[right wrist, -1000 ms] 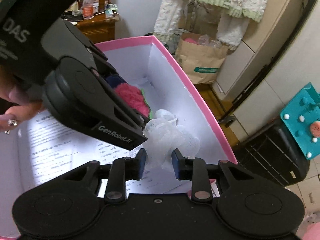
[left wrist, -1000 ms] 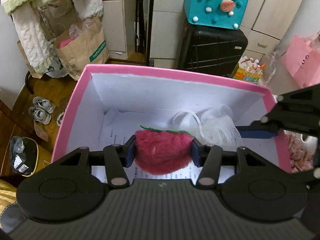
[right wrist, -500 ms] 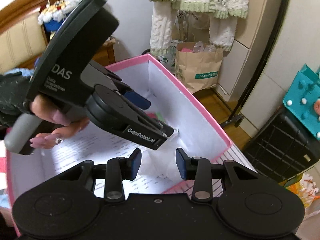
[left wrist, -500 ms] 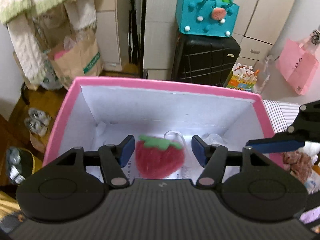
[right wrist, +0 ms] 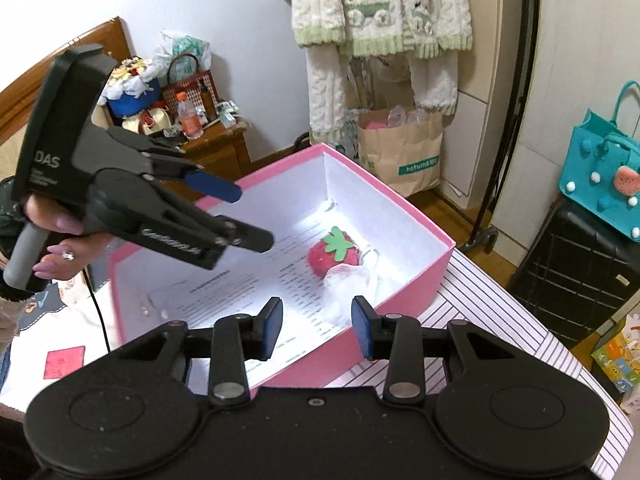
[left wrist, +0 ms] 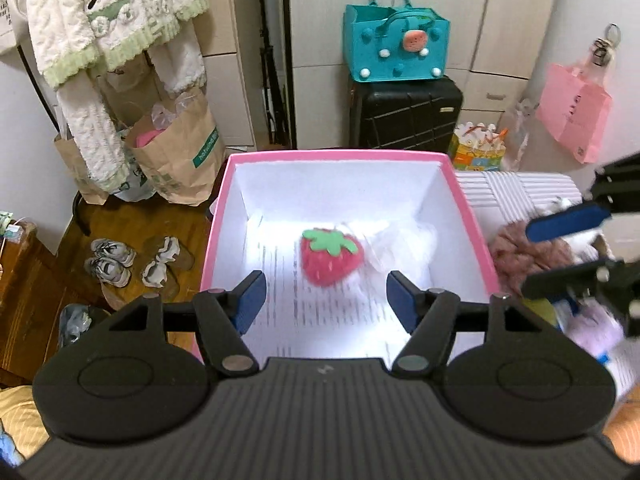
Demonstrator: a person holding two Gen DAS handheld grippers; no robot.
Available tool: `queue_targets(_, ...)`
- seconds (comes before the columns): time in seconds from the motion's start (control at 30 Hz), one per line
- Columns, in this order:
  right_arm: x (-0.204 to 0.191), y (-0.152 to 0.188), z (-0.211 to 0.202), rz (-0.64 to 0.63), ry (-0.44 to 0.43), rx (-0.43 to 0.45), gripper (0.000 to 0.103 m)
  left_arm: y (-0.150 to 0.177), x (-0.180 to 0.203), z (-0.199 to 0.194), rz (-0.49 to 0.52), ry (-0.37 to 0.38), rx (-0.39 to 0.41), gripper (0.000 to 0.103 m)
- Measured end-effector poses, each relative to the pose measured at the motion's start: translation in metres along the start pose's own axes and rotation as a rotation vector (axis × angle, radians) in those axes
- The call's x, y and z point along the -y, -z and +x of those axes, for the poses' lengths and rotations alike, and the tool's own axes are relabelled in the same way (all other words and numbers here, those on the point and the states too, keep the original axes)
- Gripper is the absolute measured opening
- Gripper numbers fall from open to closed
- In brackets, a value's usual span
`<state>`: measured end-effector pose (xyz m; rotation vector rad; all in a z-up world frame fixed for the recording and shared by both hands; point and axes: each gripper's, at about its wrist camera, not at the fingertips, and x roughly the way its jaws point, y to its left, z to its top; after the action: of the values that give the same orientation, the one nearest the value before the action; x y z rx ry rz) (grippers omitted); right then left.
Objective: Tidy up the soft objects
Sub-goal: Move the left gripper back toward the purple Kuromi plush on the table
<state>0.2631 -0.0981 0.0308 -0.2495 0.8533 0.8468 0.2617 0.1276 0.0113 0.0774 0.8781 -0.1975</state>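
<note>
A red plush strawberry (left wrist: 330, 256) with a green leaf lies in the pink box (left wrist: 336, 156), next to a white mesh puff (left wrist: 400, 246). Both also show in the right wrist view: strawberry (right wrist: 332, 256), puff (right wrist: 352, 280), box (right wrist: 404, 204). My left gripper (left wrist: 322, 306) is open and empty above the box's near end; it also shows in the right wrist view (right wrist: 252, 216). My right gripper (right wrist: 316, 326) is open and empty above the box's near wall; it appears at the right of the left wrist view (left wrist: 568, 256).
A brown fluffy object (left wrist: 532, 252) and other soft items lie right of the box on a striped cloth (left wrist: 516, 192). A black suitcase (left wrist: 404, 116) with a teal bag (left wrist: 396, 50), paper bags (left wrist: 180, 156) and shoes (left wrist: 110, 264) are beyond.
My left gripper let go of the strawberry in the box and drew up and back, open. My right gripper let go of the white puff and pulled back out of the box.
</note>
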Motion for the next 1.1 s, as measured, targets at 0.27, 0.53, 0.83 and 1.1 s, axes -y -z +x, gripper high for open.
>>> queue_targets(0.27, -0.029, 0.021, -0.046, -0.022, -0.005, 0.047, 0.048, 0.026, 0.025, -0.063, 0.104, 0.058, 0.005, 0.071)
queue_targets(0.53, -0.047, 0.047, -0.088, -0.019, 0.001, 0.078, 0.055, 0.047, 0.058, -0.095, 0.153, 0.125, -0.022, 0.075)
queue_targets(0.83, -0.06, 0.091, -0.128, -0.011, 0.026, 0.1, 0.06, 0.074, 0.104, -0.125, 0.248, 0.167, 0.01, 0.082)
queue_targets(1.1, -0.065, 0.141, -0.144, 0.005, 0.054, 0.077, 0.063, 0.095, 0.145, -0.123, 0.333, 0.212, -0.028, 0.082)
